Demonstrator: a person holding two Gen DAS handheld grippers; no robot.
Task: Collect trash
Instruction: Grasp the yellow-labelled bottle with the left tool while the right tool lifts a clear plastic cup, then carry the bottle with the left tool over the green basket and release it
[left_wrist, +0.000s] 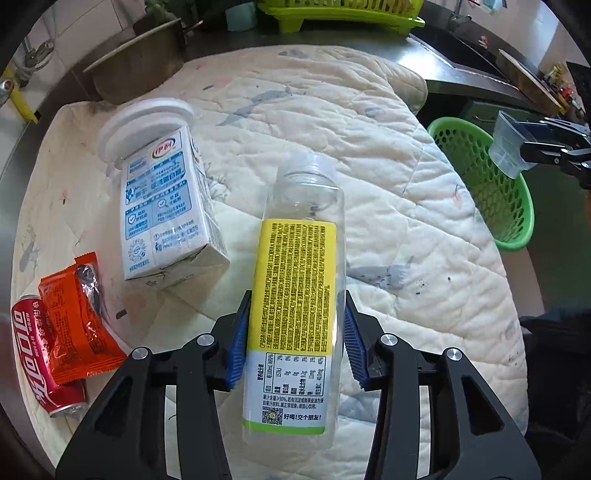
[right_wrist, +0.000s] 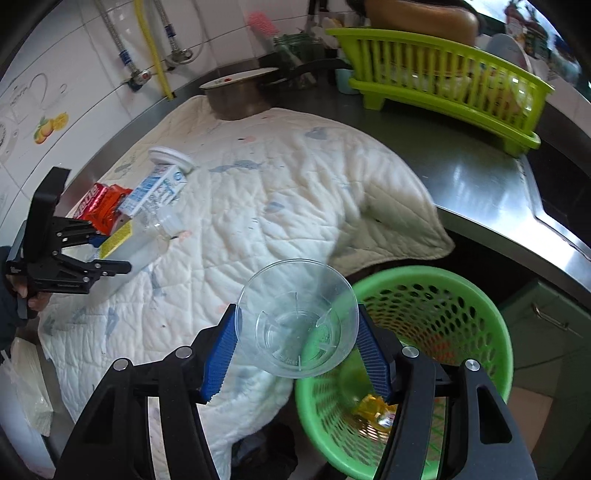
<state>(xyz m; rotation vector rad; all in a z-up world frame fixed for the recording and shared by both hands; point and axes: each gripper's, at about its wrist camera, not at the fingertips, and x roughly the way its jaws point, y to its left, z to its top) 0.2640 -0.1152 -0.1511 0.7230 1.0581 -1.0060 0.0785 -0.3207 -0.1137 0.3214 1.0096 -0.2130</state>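
Nearest, the left gripper (left_wrist: 295, 339) is clamped across the label of an empty clear bottle (left_wrist: 295, 295) lying on the quilted tabletop (left_wrist: 332, 129); it looks light, thin-walled and slick, so mid-body is the sensible hold. The right gripper (right_wrist: 299, 343) pinches a clear plastic cup (right_wrist: 297, 317) by its sides, flimsy and easily crushed, above the green basket (right_wrist: 461, 295) at 3 o'clock. Farther, at 10 o'clock, a milk carton (left_wrist: 166, 206), stiff-edged, awaits.
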